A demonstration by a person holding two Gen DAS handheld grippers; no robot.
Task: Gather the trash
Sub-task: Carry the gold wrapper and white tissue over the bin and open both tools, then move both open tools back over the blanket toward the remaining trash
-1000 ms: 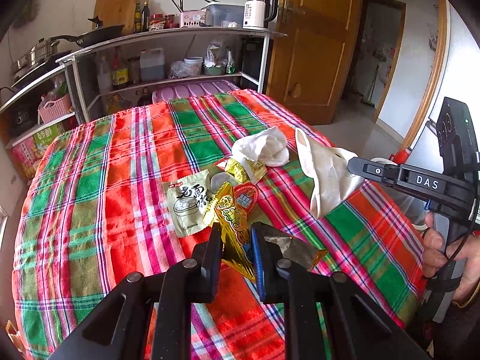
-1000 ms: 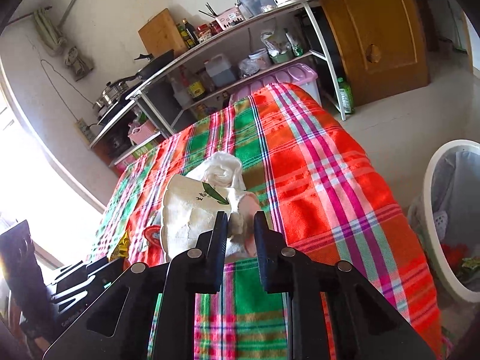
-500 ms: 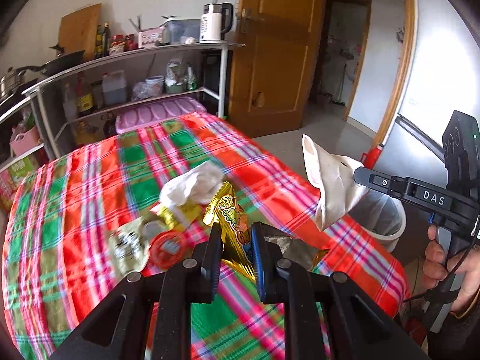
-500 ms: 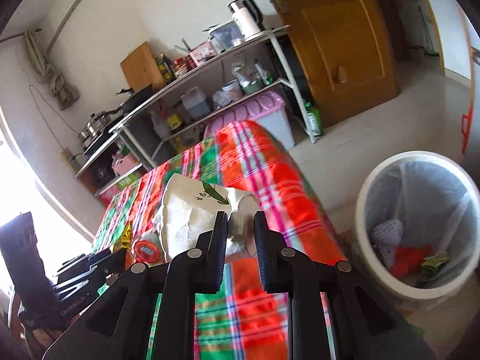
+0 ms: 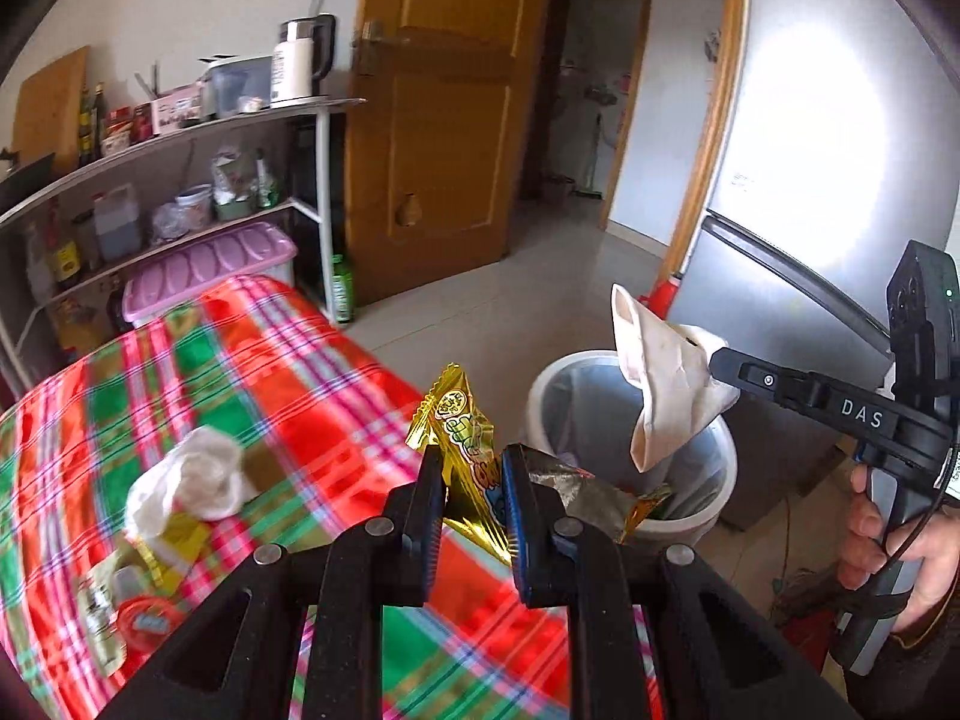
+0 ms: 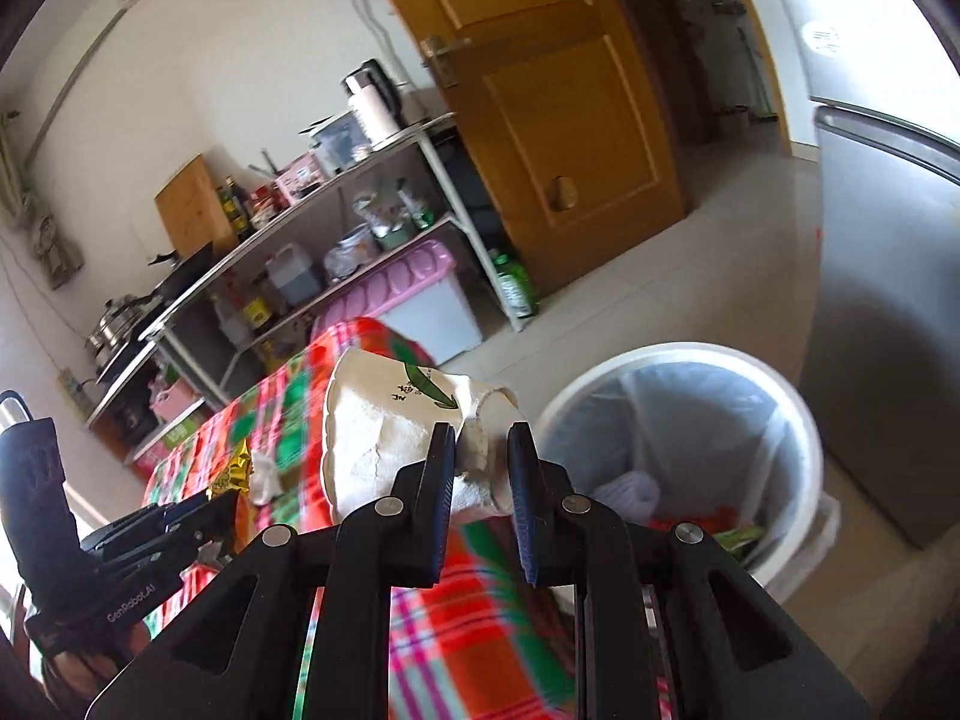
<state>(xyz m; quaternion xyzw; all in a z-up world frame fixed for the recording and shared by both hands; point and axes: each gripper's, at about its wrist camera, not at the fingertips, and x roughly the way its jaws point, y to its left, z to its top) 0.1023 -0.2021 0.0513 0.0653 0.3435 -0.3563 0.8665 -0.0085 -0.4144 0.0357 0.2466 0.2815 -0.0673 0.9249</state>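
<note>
Both grippers have swung from over the plaid table to the white trash bin (image 5: pixel 630 432).

Right gripper (image 6: pixel 480 468) is clamped on a crushed paper cup (image 6: pixel 384 432) held above the bin's rim; left gripper (image 5: pixel 471 492) pinches a gold snack wrapper (image 5: pixel 462 420) just beside the bin, over the table (image 5: pixel 270 372) edge, where a crumpled tissue (image 5: pixel 192 474) lies.

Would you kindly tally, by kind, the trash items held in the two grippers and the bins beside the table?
Gold snack wrapper: 1, in the left gripper
Crushed paper cup: 1, in the right gripper
White bin: 1
Total: 3
</note>
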